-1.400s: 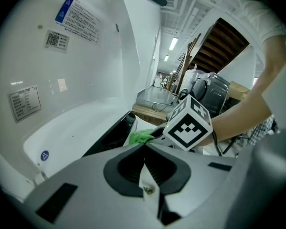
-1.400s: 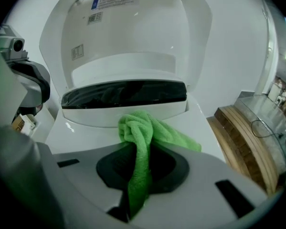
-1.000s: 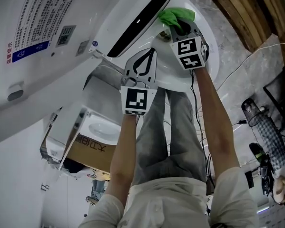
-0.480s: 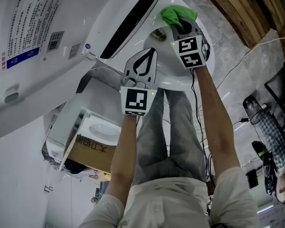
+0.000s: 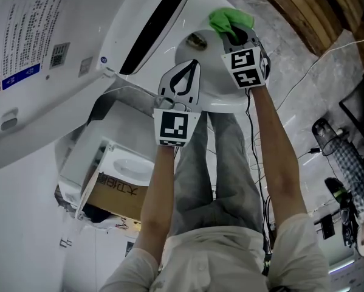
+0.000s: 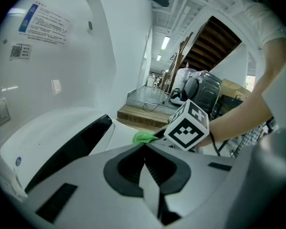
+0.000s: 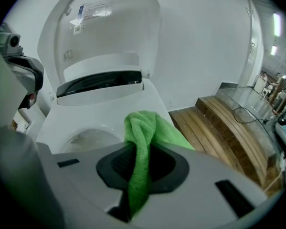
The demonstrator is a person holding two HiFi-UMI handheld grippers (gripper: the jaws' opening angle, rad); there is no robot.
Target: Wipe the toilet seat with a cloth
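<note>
A white toilet stands with its lid (image 7: 104, 27) raised. The seat (image 5: 224, 97) rings the bowl (image 7: 92, 140), and a dark strip (image 7: 99, 81) runs across the back. My right gripper (image 5: 232, 34) is shut on a green cloth (image 5: 230, 19) at the seat's far right rim. In the right gripper view the cloth (image 7: 143, 128) hangs clamped between the jaws and bunches out ahead of them. My left gripper (image 5: 192, 67) hovers over the near side of the seat, shut on nothing. From the left gripper view (image 6: 144, 148) the cloth (image 6: 143, 137) shows just past the tips.
Wooden steps (image 7: 228, 123) lie right of the toilet, with a cable on the platform beyond. A cardboard box (image 5: 118, 190) and a white basin (image 5: 130, 166) sit at the left. Cables (image 5: 303, 90) trail over the grey floor. The person's legs stand just before the bowl.
The right gripper has carried the cloth a little further along the seat rim, away from the dark strip. The left gripper has stayed in place, shut.
</note>
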